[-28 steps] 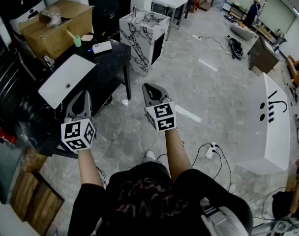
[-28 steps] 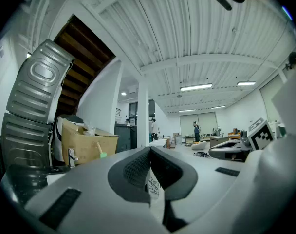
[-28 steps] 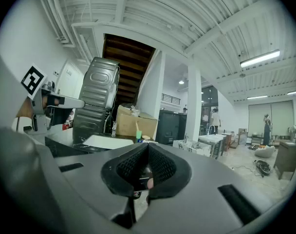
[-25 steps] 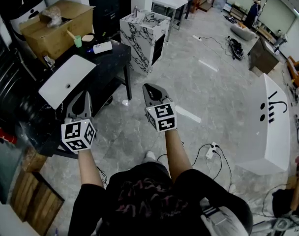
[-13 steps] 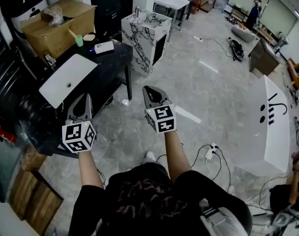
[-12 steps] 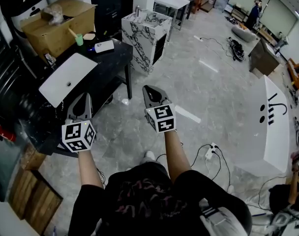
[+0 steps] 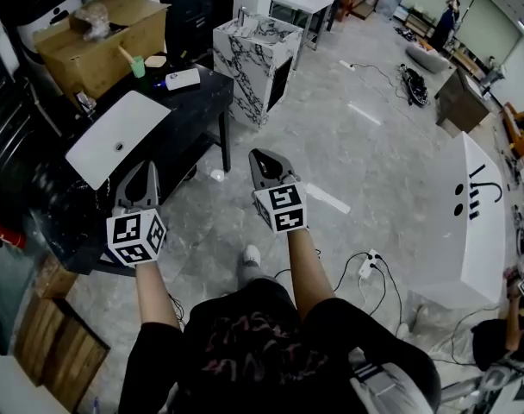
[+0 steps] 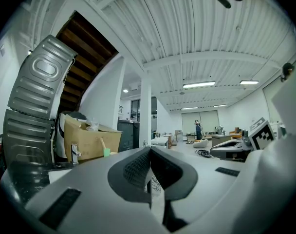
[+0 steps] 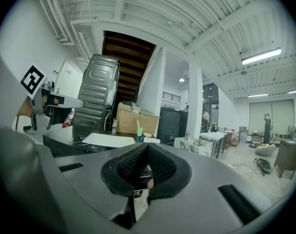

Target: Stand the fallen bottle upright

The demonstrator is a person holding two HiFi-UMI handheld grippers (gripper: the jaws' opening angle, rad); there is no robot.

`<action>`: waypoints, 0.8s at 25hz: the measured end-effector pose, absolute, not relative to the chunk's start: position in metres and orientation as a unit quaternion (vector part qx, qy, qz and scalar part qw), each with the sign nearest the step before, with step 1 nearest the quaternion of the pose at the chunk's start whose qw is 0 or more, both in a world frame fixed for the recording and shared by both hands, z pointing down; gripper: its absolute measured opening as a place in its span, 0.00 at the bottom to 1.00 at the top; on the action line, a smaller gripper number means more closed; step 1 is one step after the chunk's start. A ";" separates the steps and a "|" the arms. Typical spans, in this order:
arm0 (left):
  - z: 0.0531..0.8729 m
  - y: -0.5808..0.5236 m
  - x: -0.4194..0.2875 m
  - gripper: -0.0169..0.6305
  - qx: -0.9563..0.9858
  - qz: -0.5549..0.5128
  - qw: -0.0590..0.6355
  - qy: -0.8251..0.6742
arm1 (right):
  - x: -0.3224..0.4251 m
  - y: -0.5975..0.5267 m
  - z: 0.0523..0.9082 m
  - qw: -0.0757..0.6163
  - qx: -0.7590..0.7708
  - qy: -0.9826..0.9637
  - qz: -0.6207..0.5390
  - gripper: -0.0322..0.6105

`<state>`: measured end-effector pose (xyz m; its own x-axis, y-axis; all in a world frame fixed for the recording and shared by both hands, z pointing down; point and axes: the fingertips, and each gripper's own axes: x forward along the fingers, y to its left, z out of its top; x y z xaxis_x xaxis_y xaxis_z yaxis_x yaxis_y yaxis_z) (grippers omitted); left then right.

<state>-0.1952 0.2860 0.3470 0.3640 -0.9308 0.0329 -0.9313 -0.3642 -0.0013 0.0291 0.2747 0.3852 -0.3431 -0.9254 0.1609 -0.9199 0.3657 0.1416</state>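
Meanwhile, the person is walking toward the black surface (image 7: 197,102) at ten o'clock. A shoe (image 7: 249,255) is swinging further forward than half a second ago, while both arms are staying stretched out in front. The left gripper (image 7: 144,172) and right gripper (image 7: 264,159) are travelling empty, the fingers (image 8: 133,167) of each pressed together on nothing. This reads as the approach, with no grasp yet begun. The fallen bottle is not showing clearly in any view. It is probably lying among the clutter by the cardboard box (image 7: 98,46) and green cup (image 7: 138,66) at eleven o'clock. No brand or lettering is proving readable. Only the square black-and-white patterns on the marker cube (image 7: 136,236) of each gripper are standing out.
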 end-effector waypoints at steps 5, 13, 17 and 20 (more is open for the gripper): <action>0.353 0.258 -0.192 0.05 0.827 0.020 0.011 -0.562 | 0.032 0.247 0.396 0.122 0.562 -0.818 -0.008 0.07; 0.370 0.186 -0.203 0.05 0.818 0.034 0.024 -0.574 | 0.024 0.168 0.412 0.121 0.551 -0.826 0.002 0.07; 0.382 0.143 -0.201 0.05 0.814 0.045 0.034 -0.578 | 0.024 0.121 0.422 0.130 0.542 -0.831 0.007 0.07; 0.387 0.106 -0.198 0.05 0.808 0.051 0.042 -0.585 | 0.028 0.080 0.426 0.134 0.535 -0.834 0.011 0.07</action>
<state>-0.1976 0.1057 0.3870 0.3099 -0.9416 0.1316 -0.9502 -0.3116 0.0084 0.0280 0.0799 0.4256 -0.3923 -0.8893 0.2351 -0.8952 0.4279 0.1248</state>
